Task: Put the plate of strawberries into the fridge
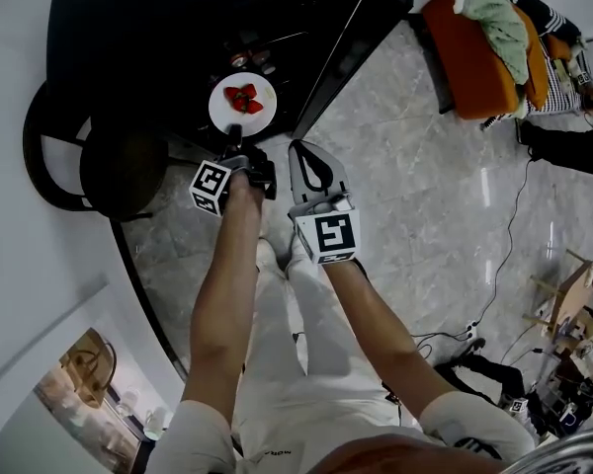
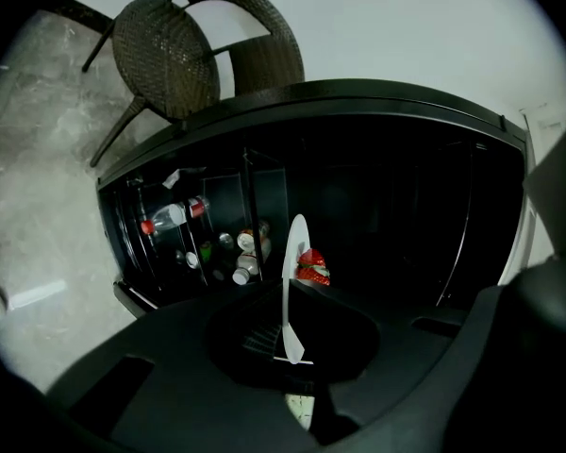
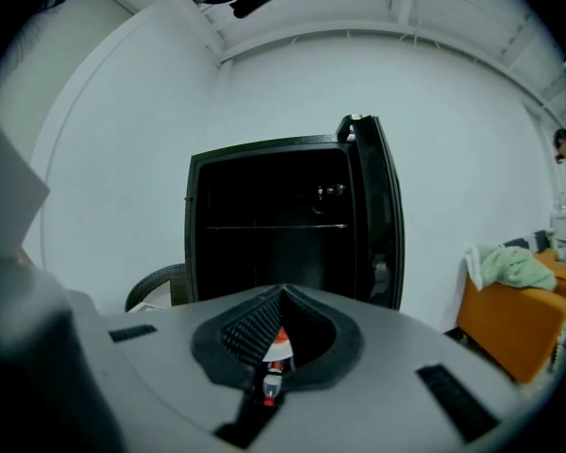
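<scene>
the black fridge (image 1: 119, 18) stands against the white wall with its door (image 1: 348, 39) swung wide to the person's right, so nothing blocks the opening. a dark wicker chair (image 1: 114, 166) sits just beside the fridge on the left, close to the person's left arm. off to the right, well apart from all this, an orange seat (image 1: 472, 62) carries a heap of green and striped cloth (image 1: 502, 20), and cables (image 1: 519, 215) trail over the pale marble floor (image 1: 415, 196). the white plate (image 1: 242, 105) is in the air in front of the open fridge, not set on any shelf. the left tongs (image 1: 234, 136) are clamped on its near rim, and from that gripper's own view the plate (image 2: 292, 253) shows edge-on between the jaws. on it lie a few red strawberries (image 1: 243, 98), bunched near the middle. deeper in the fridge, past the plate, i can see a clear bottle with a red cap (image 2: 170, 215) lying on its side and some small cans and bottles (image 2: 245, 253) clustered below it. the right gripper view shows a bare dark shelf (image 3: 269, 226) higher up. the right tongs (image 1: 298, 148) hang just beside the left ones, jaws pressed together with nothing gripped.
</scene>
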Demonstrator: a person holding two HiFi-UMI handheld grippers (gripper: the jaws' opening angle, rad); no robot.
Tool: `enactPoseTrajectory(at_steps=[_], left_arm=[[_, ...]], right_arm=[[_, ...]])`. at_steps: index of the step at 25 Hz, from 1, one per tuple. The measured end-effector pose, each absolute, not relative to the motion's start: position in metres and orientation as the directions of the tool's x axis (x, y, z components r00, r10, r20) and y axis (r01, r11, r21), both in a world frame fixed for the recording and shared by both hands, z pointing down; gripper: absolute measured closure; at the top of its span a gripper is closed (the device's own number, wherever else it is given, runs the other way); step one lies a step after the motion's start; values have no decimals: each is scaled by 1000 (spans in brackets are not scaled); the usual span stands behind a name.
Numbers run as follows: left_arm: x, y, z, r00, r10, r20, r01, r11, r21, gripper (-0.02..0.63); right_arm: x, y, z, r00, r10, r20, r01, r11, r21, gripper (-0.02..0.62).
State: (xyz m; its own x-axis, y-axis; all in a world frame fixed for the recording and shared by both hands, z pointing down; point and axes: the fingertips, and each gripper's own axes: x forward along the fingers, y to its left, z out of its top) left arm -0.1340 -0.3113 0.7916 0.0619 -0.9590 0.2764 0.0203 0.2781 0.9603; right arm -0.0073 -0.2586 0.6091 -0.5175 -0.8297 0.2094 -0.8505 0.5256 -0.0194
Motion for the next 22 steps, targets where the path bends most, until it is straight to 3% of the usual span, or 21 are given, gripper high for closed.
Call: enactPoseTrajectory(at_steps=[9,17,22], left_arm=[[-142,-322,811,10,-960,279,82,279,957,597],[-145,-336,833,-39,-952,305,49,303,952,597],[-148,-339,839,-107,-942,319,126,306,944,597]], right_arm=[[-9,-260,618,-535,-814,224,-840,541,-41,583],[-11,-262,628,-548,-797,254,-828,561,-28,583],[-13,-265,629,-557,-792,251,-819,573,-8,583]])
